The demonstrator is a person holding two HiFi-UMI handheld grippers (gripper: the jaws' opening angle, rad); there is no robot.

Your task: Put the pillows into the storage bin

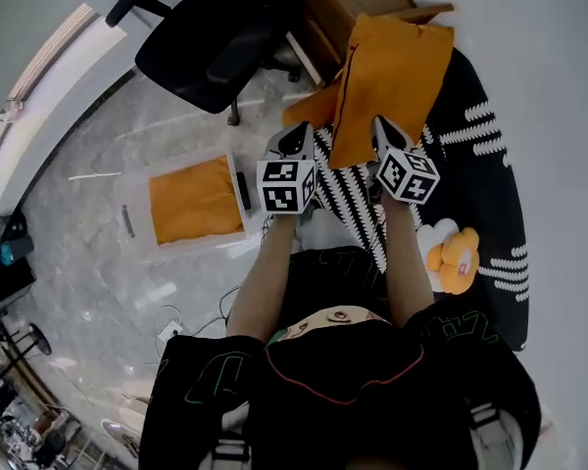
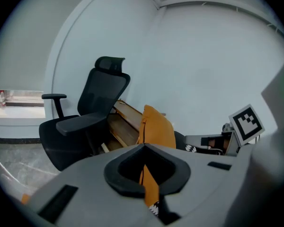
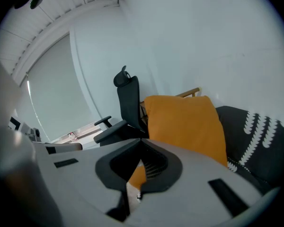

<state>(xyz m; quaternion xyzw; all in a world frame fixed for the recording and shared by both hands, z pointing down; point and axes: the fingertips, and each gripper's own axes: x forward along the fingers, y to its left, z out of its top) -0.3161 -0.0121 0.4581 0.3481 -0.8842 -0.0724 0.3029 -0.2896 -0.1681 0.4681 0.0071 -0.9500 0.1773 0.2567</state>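
An orange pillow (image 1: 390, 67) hangs in the air over the bed, held by its lower edge between both grippers. My left gripper (image 1: 314, 137) is shut on its left lower corner, and the pillow (image 2: 157, 126) shows edge-on past those jaws. My right gripper (image 1: 383, 131) is shut on the right lower corner, the pillow (image 3: 185, 121) broad in front of it. The clear storage bin (image 1: 135, 196) stands on the floor to the left with a second orange pillow (image 1: 194, 201) lying flat inside.
A black office chair (image 1: 214, 37) stands beyond the bin, beside a wooden frame (image 1: 345, 3). A black blanket with white marks (image 1: 480, 155) covers the bed, with an orange and white soft toy (image 1: 453, 257) on it. Cables lie on the marble floor (image 1: 98, 262).
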